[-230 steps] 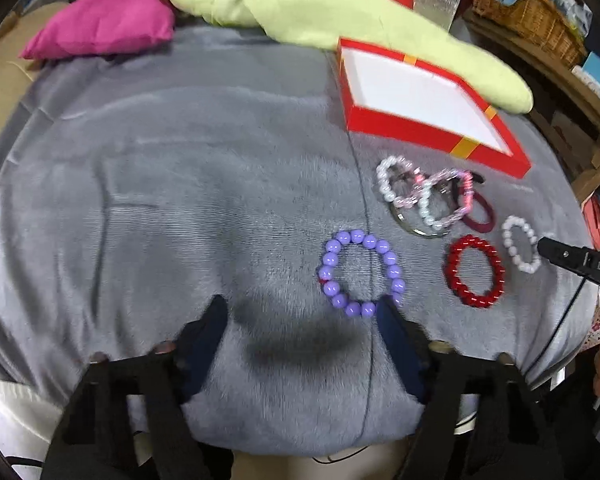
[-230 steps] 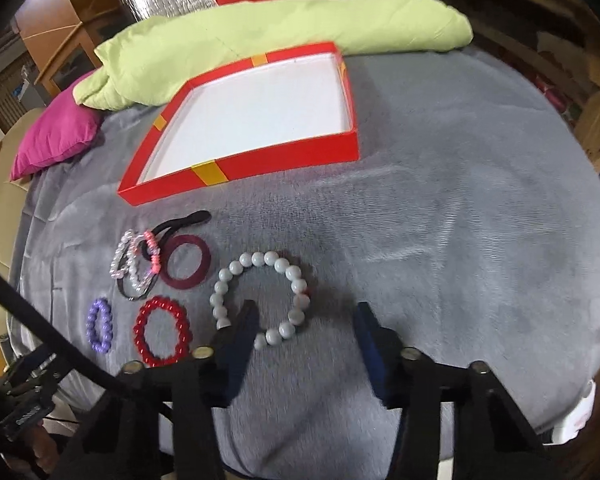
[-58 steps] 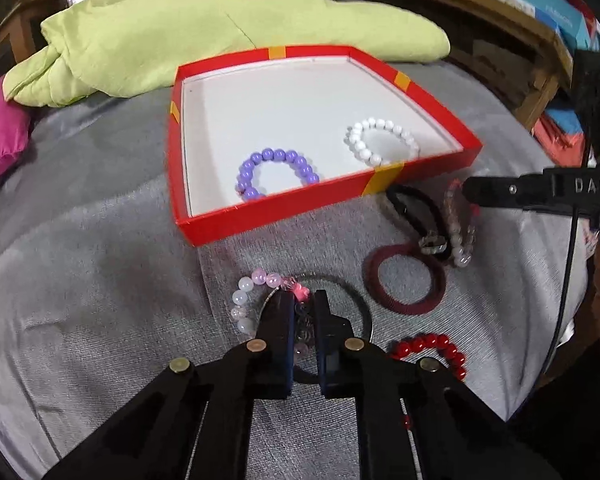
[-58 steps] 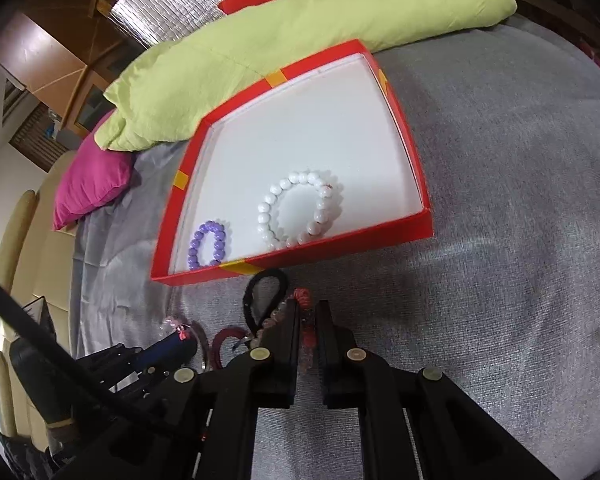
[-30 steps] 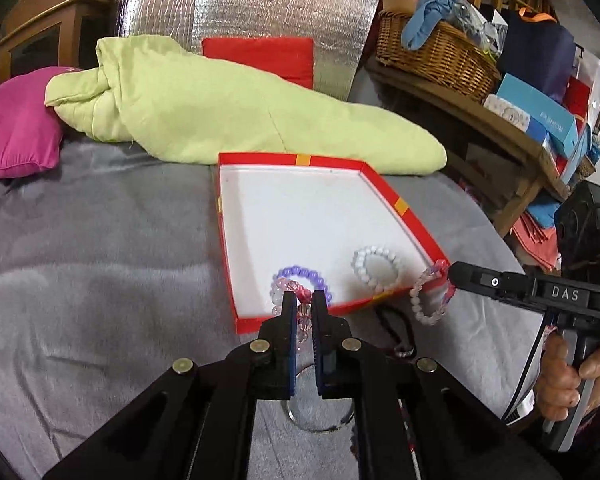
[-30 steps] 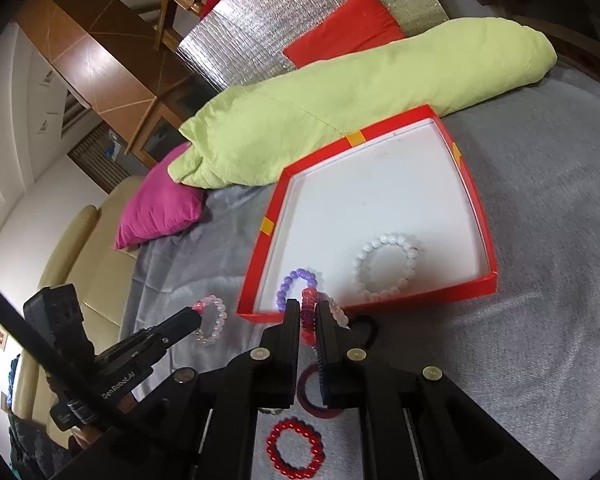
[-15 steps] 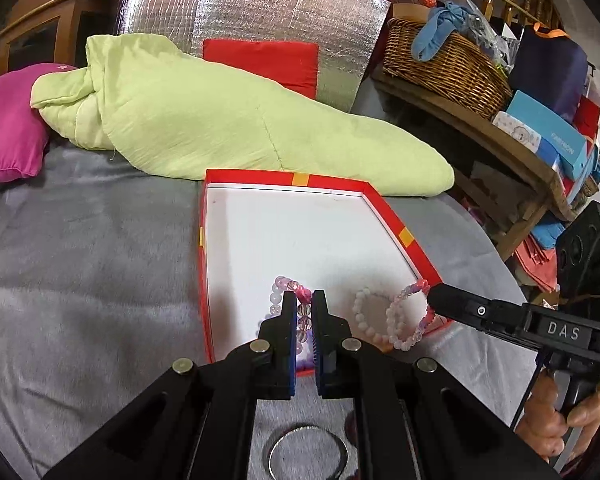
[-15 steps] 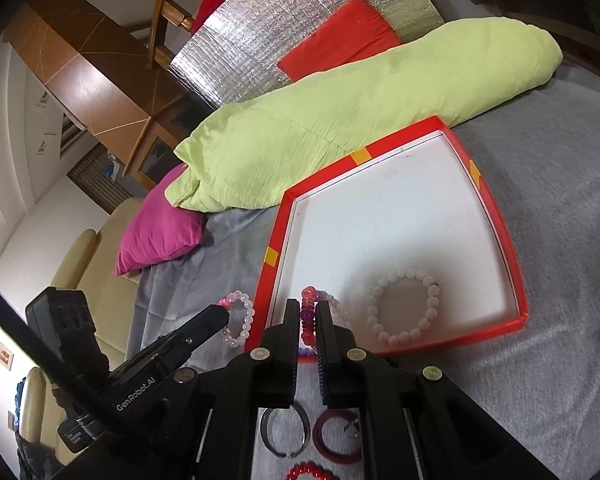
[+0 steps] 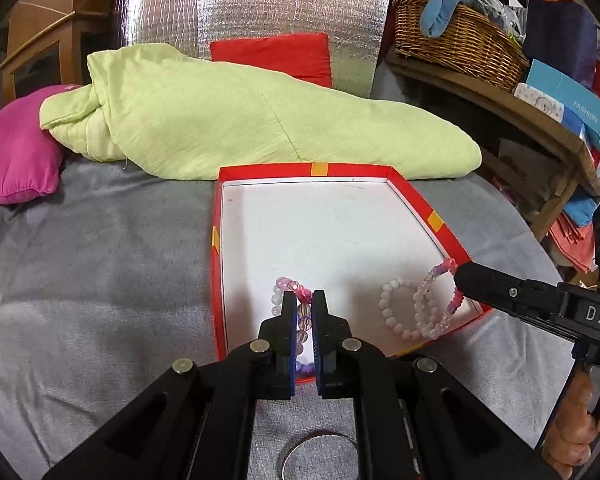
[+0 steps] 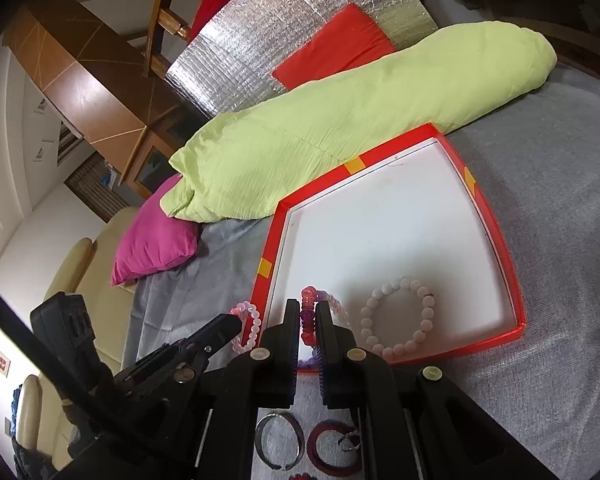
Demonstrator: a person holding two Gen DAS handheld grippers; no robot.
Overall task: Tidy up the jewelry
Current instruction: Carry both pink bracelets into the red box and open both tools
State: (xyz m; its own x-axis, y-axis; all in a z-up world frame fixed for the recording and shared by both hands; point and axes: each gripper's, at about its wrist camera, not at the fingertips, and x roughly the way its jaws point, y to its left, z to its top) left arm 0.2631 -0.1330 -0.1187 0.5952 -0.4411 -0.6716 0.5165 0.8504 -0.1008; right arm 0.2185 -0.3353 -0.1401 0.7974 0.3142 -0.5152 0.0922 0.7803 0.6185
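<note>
A pink pillow (image 9: 14,148) and a green quilt (image 9: 236,120) lie behind the red box (image 9: 216,264). The left gripper (image 9: 304,300) is clamped on a pink bracelet (image 9: 288,286) over the box's near-left corner. The white bracelet (image 9: 398,314) lies inside. The right gripper (image 10: 309,308) pinches a pink-purple bracelet (image 9: 440,304) by the right rim. The box's far half is bare; a metal bangle (image 10: 279,446) and a maroon ring (image 10: 332,450) sit outside on the grey cloth (image 9: 100,280).

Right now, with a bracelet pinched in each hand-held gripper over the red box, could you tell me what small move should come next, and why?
Probably lower and open both: the left hand-held gripper holds a pink beaded bracelet over the red box, and the right hand-held gripper holds its own bracelet there too.
</note>
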